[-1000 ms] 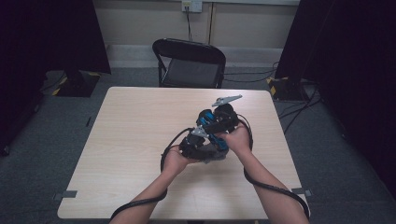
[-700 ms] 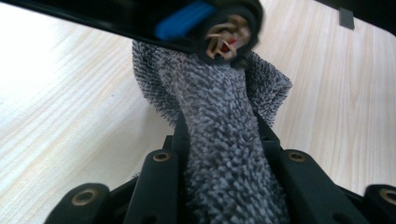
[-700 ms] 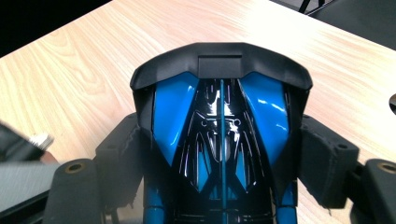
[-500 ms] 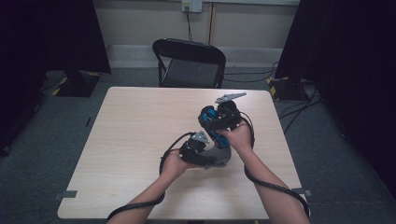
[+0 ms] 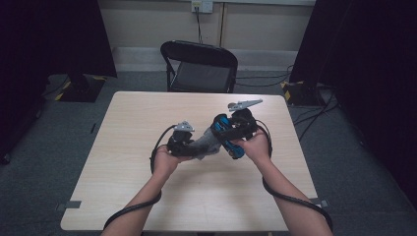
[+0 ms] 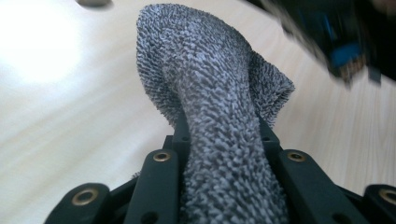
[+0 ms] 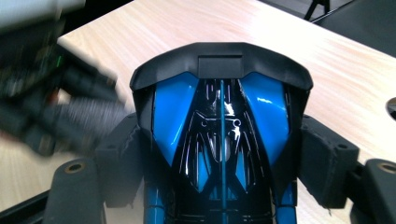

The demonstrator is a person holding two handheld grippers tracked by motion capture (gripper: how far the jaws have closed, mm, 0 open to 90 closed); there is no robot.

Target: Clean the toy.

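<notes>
Clamping grey cloth (image 6: 219,116), left gripper (image 5: 183,143); right gripper (image 5: 235,129) grips blue toy car (image 7: 222,140) (rear cut off).

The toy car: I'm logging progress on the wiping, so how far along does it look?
Done: both grips are made. The right tongs are closed on the blue and black toy car, and the left tongs pinch the grey cloth. In hand: car and cloth are held above the table, the cloth reaching toward the car. Left: whether any wiping remains can't be told; then setting both down.
</notes>
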